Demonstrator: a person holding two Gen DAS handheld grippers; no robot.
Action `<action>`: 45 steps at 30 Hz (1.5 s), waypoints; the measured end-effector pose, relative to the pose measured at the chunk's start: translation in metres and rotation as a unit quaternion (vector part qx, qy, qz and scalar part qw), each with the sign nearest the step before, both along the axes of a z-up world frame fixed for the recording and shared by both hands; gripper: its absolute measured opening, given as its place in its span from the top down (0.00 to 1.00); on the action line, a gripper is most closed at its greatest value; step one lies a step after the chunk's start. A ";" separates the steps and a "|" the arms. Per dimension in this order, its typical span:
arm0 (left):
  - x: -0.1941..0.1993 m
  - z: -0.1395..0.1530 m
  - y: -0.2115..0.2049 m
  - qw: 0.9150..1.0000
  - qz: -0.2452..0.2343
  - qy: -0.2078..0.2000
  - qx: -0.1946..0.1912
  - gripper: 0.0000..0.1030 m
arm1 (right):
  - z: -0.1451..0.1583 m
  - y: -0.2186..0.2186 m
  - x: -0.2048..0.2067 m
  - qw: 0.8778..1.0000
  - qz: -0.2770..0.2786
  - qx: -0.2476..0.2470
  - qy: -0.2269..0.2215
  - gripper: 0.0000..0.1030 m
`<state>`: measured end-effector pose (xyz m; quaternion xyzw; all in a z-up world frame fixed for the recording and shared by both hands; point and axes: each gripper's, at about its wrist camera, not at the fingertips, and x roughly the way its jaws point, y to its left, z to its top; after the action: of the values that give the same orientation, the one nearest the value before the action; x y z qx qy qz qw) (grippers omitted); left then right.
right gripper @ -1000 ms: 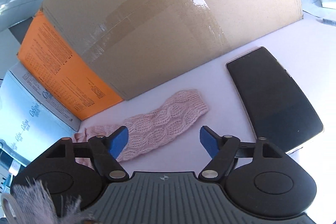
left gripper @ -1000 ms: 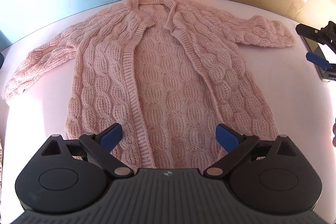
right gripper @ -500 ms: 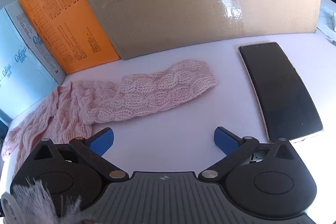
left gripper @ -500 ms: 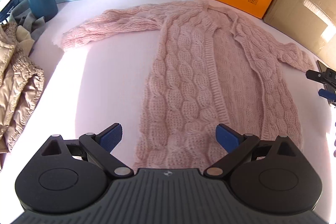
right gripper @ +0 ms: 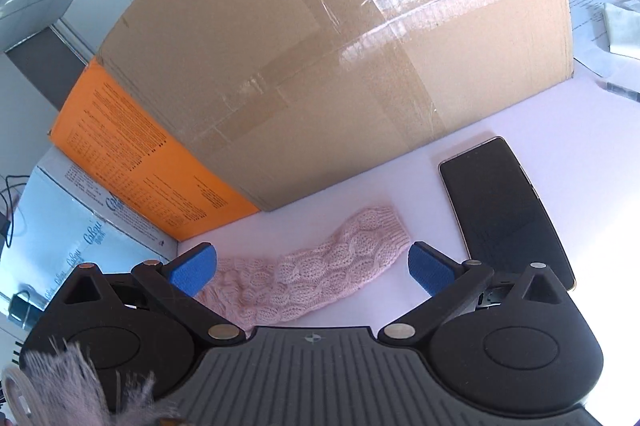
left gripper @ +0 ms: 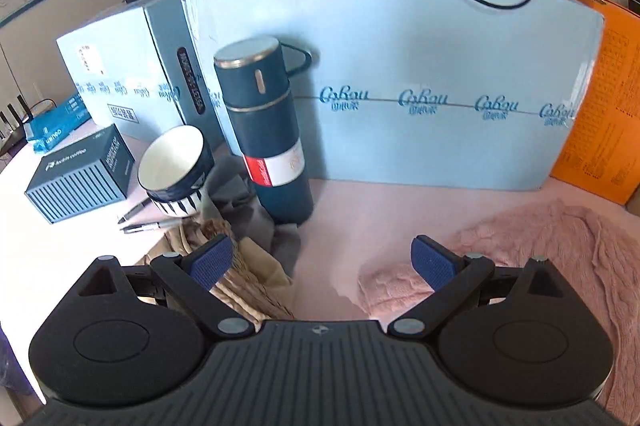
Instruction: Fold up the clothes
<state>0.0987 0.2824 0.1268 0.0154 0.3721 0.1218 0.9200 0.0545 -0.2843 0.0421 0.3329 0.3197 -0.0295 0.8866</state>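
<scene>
A pink cable-knit cardigan lies flat on the table. Its left sleeve cuff shows in the left wrist view just under my left gripper, which stands open and empty above the table. The garment's body spreads off to the right. In the right wrist view the other sleeve lies between the blue pads of my right gripper, which hangs wide open above it without touching it.
A dark blue thermos, a striped mug, a dark box and crumpled beige and grey clothes stand at the left. Light blue, orange and cardboard boxes wall the back. A black phone lies right of the sleeve.
My left gripper swung from over the cardigan's body far to the left and up, now facing the thermos and blue box. My right gripper opened wider and rose slightly over the right sleeve.
</scene>
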 end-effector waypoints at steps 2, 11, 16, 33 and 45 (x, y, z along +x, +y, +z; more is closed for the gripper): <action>0.008 0.009 0.003 1.000 0.007 -0.009 0.011 0.00 | 0.012 -0.007 0.005 1.000 -0.006 0.017 -0.010 0.00; 0.017 -0.080 -0.010 0.998 0.010 0.045 -0.050 0.00 | -0.037 -0.012 0.028 0.994 0.003 0.109 0.006 0.00; 0.026 -0.123 -0.005 0.989 0.035 0.064 -0.132 0.01 | -0.084 -0.010 0.032 0.987 -0.054 0.142 0.049 0.00; 0.038 -0.160 -0.043 0.991 0.024 0.079 -0.106 0.00 | -0.120 -0.014 0.047 0.987 -0.064 0.146 0.001 0.95; 0.023 -0.154 -0.047 0.988 0.012 0.067 -0.137 0.00 | -0.079 0.018 0.060 0.969 0.008 0.218 -0.114 0.95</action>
<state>0.1220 0.2354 -0.0275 -0.1072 0.4466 0.0796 0.8847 0.1146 -0.2662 -0.0367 0.5168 0.2176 0.0862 0.8235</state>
